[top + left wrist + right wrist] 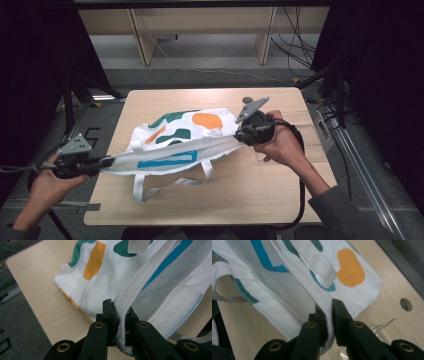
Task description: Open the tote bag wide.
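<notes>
Both grippers, left [107,161] and right [239,134], clamp opposite ends of your white cloth tote bag's [185,137] rim, lifted off the wooden table [280,185]; next, likely spread it taut.

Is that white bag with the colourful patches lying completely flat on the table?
No: in the high view the bag is pinched at two ends by the left tongs and right tongs, its rim stretched taut between them.

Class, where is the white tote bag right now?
In the high view the tote bag hangs stretched over mid-table, its rim pinched between the left gripper and the right gripper.
</notes>
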Demonstrator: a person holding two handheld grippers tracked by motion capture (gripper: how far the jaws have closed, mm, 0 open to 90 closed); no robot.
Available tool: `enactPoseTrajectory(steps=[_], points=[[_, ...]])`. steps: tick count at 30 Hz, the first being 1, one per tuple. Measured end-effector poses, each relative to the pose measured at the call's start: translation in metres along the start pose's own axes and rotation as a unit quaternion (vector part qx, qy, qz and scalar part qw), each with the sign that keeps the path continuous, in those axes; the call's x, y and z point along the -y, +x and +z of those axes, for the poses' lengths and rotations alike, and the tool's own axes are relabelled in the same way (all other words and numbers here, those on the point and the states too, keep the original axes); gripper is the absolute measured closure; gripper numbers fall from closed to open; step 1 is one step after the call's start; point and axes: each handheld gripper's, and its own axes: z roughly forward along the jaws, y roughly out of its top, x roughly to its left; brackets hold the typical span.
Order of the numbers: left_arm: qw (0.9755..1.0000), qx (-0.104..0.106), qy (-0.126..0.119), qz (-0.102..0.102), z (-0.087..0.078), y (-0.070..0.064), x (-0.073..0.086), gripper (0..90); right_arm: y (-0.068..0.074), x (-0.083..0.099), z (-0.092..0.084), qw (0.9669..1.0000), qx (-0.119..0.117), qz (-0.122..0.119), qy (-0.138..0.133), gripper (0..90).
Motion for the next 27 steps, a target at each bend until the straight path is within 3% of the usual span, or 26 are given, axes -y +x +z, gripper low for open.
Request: enactPoseTrajectory(steps=[1,2,5,9,12,13,16,19,20,23,25,27], points=[[1.0,0.006,-0.004,-0.007,-0.004,0.003,-0.006,84.9,-0.002,-0.007,-0.006,0.9999,0.009,0.002,0.006,85.8],[0.9999,0.01,-0.006,-0.005,-0.008,0.007,-0.011,85.0,-0.005,-0.013,-0.01,0.9998,0.012,-0.012,0.003,86.0],[0.9995,0.027,-0.005,-0.013,-0.017,0.017,-0.025,85.3,-0.013,-0.028,-0.026,0.9999,0.005,-0.009,-0.005,86.1],[0.9994,0.034,0.003,-0.002,-0.029,0.023,-0.048,85.4,-0.022,-0.043,-0.042,1.0,0.002,-0.009,-0.003,86.3],[0.9996,0.028,0.005,0.004,-0.041,0.025,-0.065,85.4,-0.029,-0.052,-0.054,0.9997,0.007,-0.021,-0.005,86.4],[0.9995,0.025,-0.002,0.021,-0.044,0.028,-0.072,85.5,-0.031,-0.054,-0.058,0.9998,0.008,-0.018,-0.007,86.4],[0.9995,0.022,-0.005,0.02,-0.058,0.028,-0.089,85.7,-0.037,-0.059,-0.069,0.9999,0.009,-0.01,-0.011,86.7],[0.9989,0.01,-0.008,0.044,-0.072,0.029,-0.108,86.0,-0.044,-0.064,-0.08,0.9997,0.013,-0.008,-0.018,86.9],[0.999,0.008,-0.009,0.044,-0.075,0.029,-0.113,86.0,-0.046,-0.066,-0.083,0.9995,0.016,-0.017,-0.02,87.0],[0.999,0.006,-0.011,0.042,-0.075,0.033,-0.12,86.1,-0.05,-0.07,-0.086,0.9994,0.019,-0.024,-0.02,87.2],[0.9994,0.017,-0.01,0.028,-0.066,0.035,-0.116,86.1,-0.048,-0.067,-0.083,0.9997,0.018,-0.009,-0.01,87.2],[0.9994,0.023,-0.014,0.021,-0.059,0.036,-0.111,86.0,-0.049,-0.063,-0.075,0.9997,0.01,-0.022,-0.006,87.1]])
